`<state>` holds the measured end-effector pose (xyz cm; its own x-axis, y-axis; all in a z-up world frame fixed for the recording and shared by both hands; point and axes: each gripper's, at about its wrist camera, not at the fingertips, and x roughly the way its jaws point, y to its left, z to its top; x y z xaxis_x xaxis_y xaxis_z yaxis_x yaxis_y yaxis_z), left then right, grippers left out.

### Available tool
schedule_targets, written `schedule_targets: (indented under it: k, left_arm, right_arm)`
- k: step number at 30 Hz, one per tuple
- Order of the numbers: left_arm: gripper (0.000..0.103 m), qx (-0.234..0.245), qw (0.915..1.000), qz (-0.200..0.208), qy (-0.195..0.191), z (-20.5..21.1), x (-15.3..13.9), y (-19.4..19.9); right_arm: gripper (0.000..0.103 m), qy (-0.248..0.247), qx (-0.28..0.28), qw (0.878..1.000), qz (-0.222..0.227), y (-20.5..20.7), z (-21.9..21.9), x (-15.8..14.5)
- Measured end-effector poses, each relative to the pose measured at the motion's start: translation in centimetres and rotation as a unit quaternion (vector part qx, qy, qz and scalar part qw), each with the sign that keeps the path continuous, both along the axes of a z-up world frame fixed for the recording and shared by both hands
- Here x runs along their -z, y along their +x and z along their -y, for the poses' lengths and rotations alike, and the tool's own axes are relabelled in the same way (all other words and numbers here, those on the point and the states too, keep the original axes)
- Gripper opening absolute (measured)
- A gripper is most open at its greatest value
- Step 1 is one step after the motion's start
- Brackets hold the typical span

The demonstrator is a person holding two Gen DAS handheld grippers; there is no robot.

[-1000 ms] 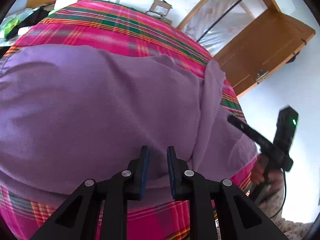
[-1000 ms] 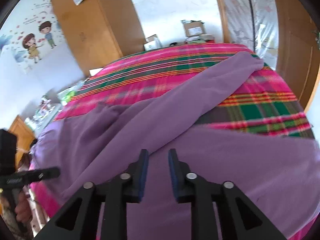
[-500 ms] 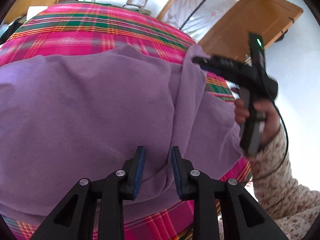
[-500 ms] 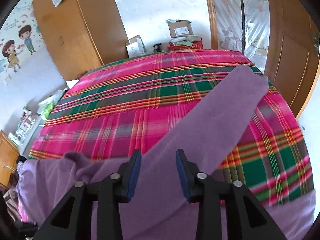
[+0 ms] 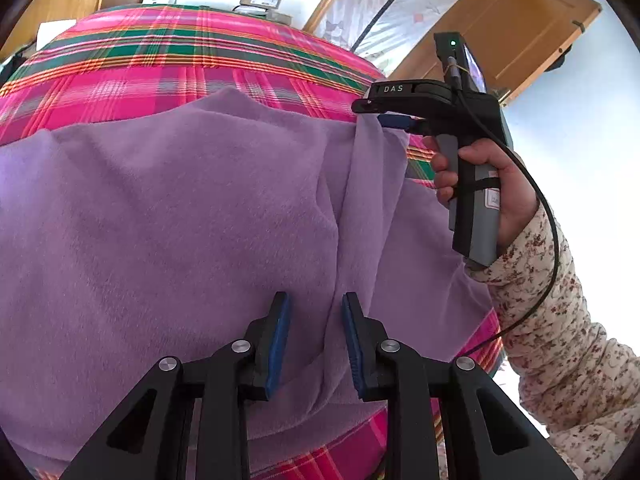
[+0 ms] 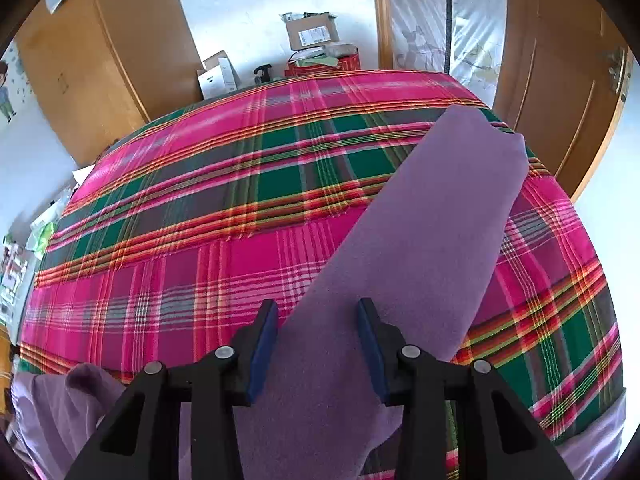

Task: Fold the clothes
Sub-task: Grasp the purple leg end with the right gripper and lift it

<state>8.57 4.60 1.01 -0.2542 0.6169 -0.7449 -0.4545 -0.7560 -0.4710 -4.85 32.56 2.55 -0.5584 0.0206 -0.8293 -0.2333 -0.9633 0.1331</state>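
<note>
While the purple garment [image 5: 192, 216] lies spread over the near half of the plaid-covered bed [image 6: 248, 200], its sleeve [image 6: 420, 240] stretches away toward the far right corner, so the step in hand looks like folding that sleeve in. The right gripper [image 6: 318, 344] hangs over the sleeve, jaws closing with cloth between them but not pinched; the left gripper [image 5: 314, 340] is part-open over a crease, gripping nothing. Next, the right should probably clamp the sleeve and carry it across the body; wooden wardrobe [image 6: 100, 64], door [image 6: 560, 92] and cardboard boxes [image 6: 312, 32] ring the bed.

One purple garment [image 5: 192, 216] on one plaid bed [image 6: 248, 184], two tongs [image 5: 314, 340] [image 6: 318, 344], and two cardboard boxes [image 6: 312, 32] [image 6: 216, 74] at the frame's top.
</note>
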Motion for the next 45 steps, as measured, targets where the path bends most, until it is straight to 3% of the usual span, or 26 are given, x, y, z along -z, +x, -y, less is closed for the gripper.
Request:
schedule_targets:
  k: [5,9,14,26,32,37,45]
  left_arm:
    - [0.030,-0.004,0.9997,-0.019,-0.016,-0.6,-0.7,0.2]
    - [0.032,-0.001,0.9986,-0.042,-0.033,-1.4,-1.2,0.4]
    - [0.032,0.008,0.9953,-0.076,-0.060,-2.5,-1.5,1.2]
    - [0.032,0.023,0.9930,-0.091,-0.073,-4.0,-1.1,1.4]
    - [0.032,0.041,0.9872,-0.124,-0.091,-5.0,-1.4,1.8]
    - [0.032,0.079,0.9823,-0.135,-0.104,-6.7,-1.2,2.2]
    - [0.032,0.102,0.9762,-0.137,-0.133,-8.5,-0.4,1.9]
  right_arm:
    - [0.011,0.003,0.003,1.000,-0.003,0.3,-0.5,-0.1]
    - [0.006,-0.005,0.007,1.000,-0.017,1.3,-1.1,-0.5]
    - [0.005,-0.018,0.028,0.998,-0.044,3.4,-2.3,-1.7]
    - [0.005,-0.042,0.082,0.991,-0.097,10.0,-5.6,-3.6]
    - [0.005,-0.067,0.107,0.986,-0.111,13.7,-7.4,-3.4]
    - [0.005,-0.081,0.121,0.982,-0.120,15.4,-8.1,-3.2]
    - [0.005,-0.086,0.129,0.981,-0.117,17.2,-9.0,-1.7]
